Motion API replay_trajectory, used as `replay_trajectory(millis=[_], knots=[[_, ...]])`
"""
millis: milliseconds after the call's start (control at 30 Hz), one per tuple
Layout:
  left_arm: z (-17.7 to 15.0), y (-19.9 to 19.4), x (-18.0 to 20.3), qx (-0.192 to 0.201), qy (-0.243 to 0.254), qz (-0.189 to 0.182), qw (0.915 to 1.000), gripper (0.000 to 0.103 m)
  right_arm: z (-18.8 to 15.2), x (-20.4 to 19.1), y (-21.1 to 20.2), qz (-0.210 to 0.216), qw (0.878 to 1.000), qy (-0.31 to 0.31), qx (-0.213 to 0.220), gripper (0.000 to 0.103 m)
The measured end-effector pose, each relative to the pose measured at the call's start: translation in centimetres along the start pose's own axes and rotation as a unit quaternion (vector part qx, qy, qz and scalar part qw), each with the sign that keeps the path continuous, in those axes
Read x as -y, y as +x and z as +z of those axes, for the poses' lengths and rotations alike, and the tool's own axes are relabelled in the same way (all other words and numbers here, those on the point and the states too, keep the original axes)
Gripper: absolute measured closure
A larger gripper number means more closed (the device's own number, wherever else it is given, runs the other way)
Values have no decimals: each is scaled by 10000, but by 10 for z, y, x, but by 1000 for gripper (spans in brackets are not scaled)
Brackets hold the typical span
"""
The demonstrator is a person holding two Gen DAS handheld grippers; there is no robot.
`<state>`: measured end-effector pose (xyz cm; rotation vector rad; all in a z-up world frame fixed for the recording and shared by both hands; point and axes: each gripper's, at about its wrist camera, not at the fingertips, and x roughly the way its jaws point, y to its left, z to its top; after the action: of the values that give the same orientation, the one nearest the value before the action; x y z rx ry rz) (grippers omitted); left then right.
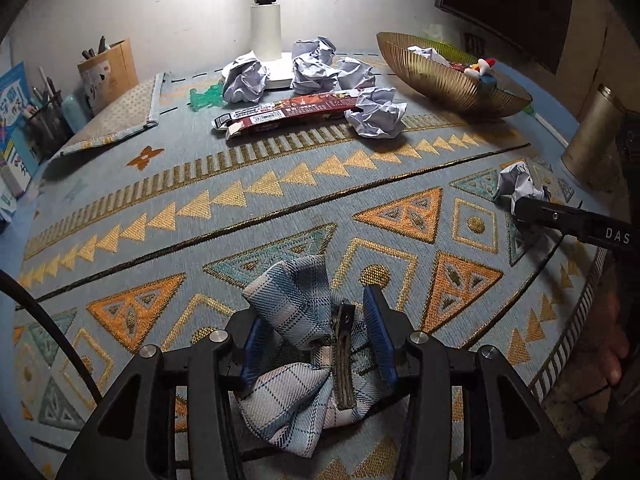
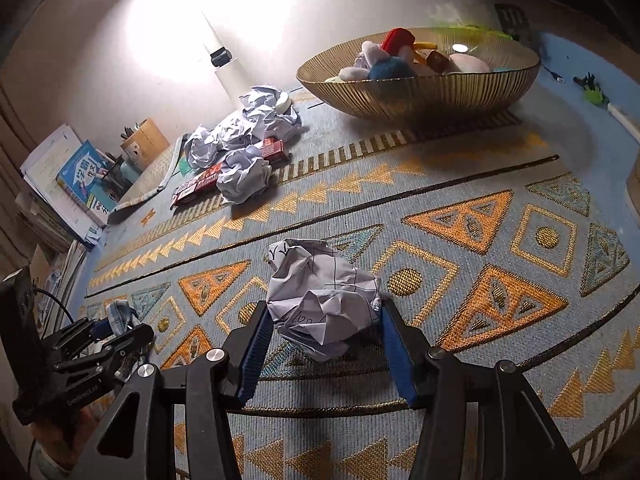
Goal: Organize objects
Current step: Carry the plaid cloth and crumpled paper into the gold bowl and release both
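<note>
Down at the near edge of the patterned tablecloth (image 1: 280, 216), the left gripper (image 1: 316, 340) stands partly open around a bunched blue plaid cloth (image 1: 292, 312). A dark clip-like piece (image 1: 345, 356) lies on the cloth between the blue pads. Whether the pads press the fabric or only flank it cannot be told, though a gap shows beside the right-hand pad.

The right gripper (image 2: 320, 344) is also partly open, with one crumpled paper ball (image 2: 324, 296) bearing handwriting between its pads; both pads sit against the ball's sides, so it appears gripped. From the left wrist view this ball sits at the tip of the right gripper, near a brass-coloured cylinder (image 1: 592, 136).

Counted farther back: about five more crumpled paper balls (image 1: 312, 72) clustered round the white lamp base (image 1: 266, 36), one long red carton (image 1: 288, 114) lying flat among them, one green plastic toy (image 1: 206, 98), and one ribbed gold bowl (image 2: 420, 92) holding several soft toys.
</note>
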<state>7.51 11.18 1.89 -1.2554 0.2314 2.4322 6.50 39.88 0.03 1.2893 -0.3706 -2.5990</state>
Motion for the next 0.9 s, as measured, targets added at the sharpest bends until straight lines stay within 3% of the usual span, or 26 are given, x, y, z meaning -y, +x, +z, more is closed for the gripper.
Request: replay_trajectory(millis=[100, 200, 233, 300, 433, 567, 733, 900], knots=[[-4, -2, 7, 64, 212, 171, 9996, 58, -2, -7, 1, -46, 9998, -187, -23, 51], [-9, -4, 3, 258, 59, 76, 9996, 60, -4, -9, 2, -37, 9997, -256, -20, 51], [-10, -6, 1, 306, -28, 53, 9995, 65, -5, -10, 2, -40, 9996, -272, 2, 51], [-7, -7, -3, 305, -150, -101, 9994, 84, -5, -10, 0, 13, 9997, -242, 58, 51], [5, -18, 3, 580, -149, -125, 9981, 84, 0, -8, -12, 111, 9993, -148, 329, 52], [19, -29, 10, 776, -208, -402, 9960, 84, 5, -2, -20, 53, 9990, -78, 441, 52], [54, -45, 30, 1025, -63, -717, 9921, 84, 18, 8, -39, 32, 9979, 15, 654, 52], [115, -59, 68, 1468, 454, -912, 9839, 84, 58, 24, -78, -47, 9926, 105, 1209, 52]])
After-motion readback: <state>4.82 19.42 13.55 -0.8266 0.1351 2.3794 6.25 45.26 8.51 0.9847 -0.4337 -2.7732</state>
